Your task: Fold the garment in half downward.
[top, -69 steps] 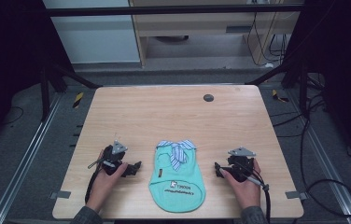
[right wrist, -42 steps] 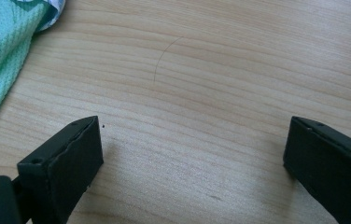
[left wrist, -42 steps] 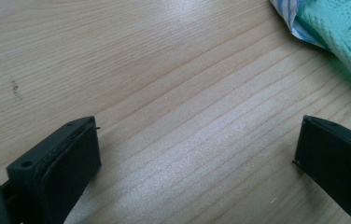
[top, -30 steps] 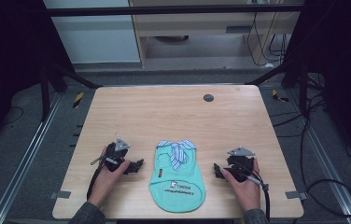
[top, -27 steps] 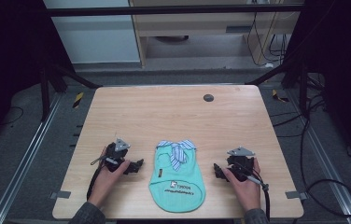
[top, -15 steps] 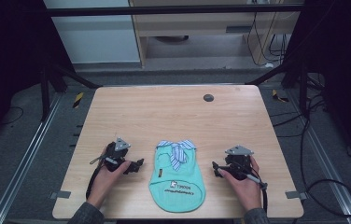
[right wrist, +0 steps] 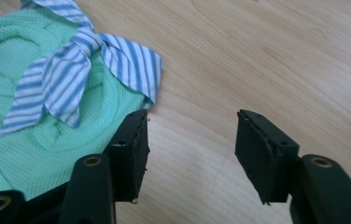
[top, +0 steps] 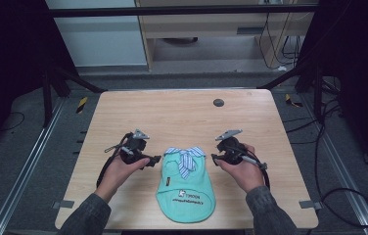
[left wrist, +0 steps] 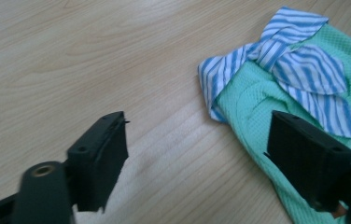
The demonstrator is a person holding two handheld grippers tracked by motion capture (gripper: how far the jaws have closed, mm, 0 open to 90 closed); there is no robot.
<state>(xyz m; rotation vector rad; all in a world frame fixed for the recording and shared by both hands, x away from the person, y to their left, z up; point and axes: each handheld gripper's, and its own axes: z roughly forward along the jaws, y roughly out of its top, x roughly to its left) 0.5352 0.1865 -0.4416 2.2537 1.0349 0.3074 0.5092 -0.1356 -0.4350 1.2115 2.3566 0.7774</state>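
Mint waffle-knit shirt (top: 186,188) flat on pale wood-grain table (top: 182,115), near front edge; blue-white striped collar (top: 185,157) knotted on top. Print on hem, unreadable. Left gripper (left wrist: 197,140) and right gripper (right wrist: 191,140) flanking collar, jaws wide apart, holding nothing.

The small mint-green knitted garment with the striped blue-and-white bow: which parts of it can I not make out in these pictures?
- Printed lettering on the mint-green knitted garment: too small to read in the high view.
- Its lower hem: cut off by the frame edge in the left gripper view, partly behind the left tool.
- Its underside: hidden against the light wooden table.
- Right gripper view: the right tool covers the garment's edge.
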